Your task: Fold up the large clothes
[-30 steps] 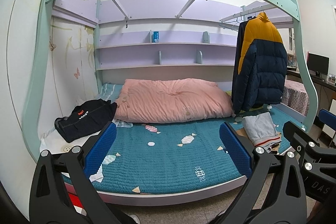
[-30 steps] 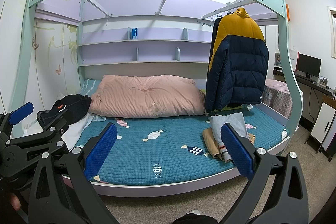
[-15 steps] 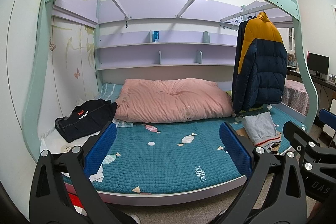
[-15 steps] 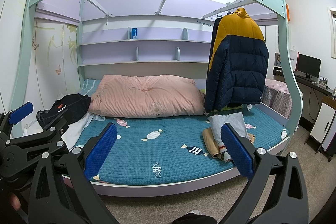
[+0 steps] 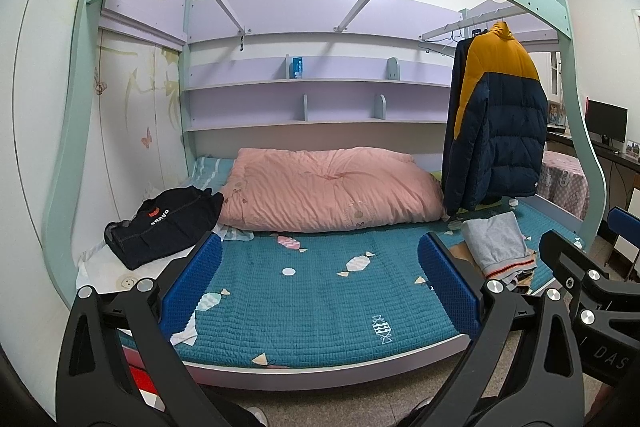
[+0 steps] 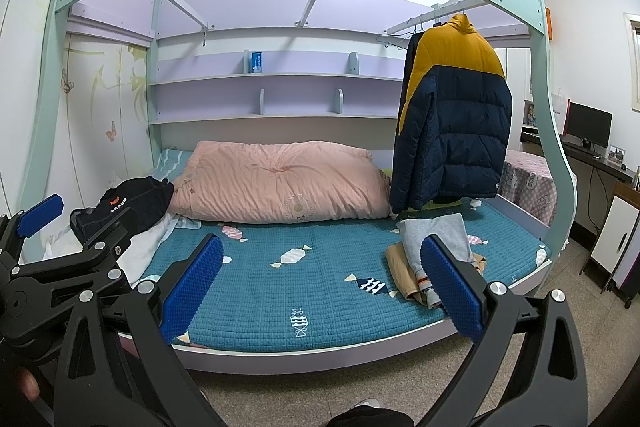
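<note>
Left wrist view: both the left gripper (image 5: pixel 320 283) and right gripper (image 6: pixel 320 283) are hovering spread wide and empty before the bed (image 5: pixel 320 307), while the puffer jacket (image 5: pixel 496 131) is hanging at its right end.

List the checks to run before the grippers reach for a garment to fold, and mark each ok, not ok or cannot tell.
1. Left gripper open, holding nothing: ok.
2. Right gripper open, holding nothing: ok.
3. Bare quilt in the middle to fold on: ok.
4. Jacket off its hanger and on the bed: not ok, it hangs from the rail.
5. Black top lying flat: not ok, bunched at the left edge.
6. Grey stack already folded: cannot tell.
</note>
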The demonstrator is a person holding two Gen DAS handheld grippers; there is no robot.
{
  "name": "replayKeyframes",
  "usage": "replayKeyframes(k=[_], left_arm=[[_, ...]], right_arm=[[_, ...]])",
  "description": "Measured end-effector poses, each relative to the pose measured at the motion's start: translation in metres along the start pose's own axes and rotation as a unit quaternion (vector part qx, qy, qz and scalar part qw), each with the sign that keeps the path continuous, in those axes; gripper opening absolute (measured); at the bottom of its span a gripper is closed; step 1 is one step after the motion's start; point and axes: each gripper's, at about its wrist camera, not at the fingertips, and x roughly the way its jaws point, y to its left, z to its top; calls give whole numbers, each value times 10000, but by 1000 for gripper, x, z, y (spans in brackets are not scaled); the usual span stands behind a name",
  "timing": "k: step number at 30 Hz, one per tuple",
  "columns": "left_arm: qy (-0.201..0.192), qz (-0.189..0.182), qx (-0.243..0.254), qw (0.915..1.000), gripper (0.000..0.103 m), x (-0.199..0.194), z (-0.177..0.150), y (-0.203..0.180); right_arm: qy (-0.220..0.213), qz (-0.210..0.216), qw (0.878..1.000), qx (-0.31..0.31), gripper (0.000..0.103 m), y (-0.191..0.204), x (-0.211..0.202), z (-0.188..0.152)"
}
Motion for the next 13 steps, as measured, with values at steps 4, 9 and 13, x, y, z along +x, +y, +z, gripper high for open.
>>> replayKeyframes(k=[4,9,13], left_arm=[[8,8,4,10000,99,1,0,1],[98,-12,-24,9999,99,7,-6,1],[194,-7,-33,9998,99,18,-10,0]], right_arm=[[11,7,10000,11,96,0,1,0],[69,0,10000,24,96,1,3,-2],[144,9,9999,24,96,2,12,-4]])
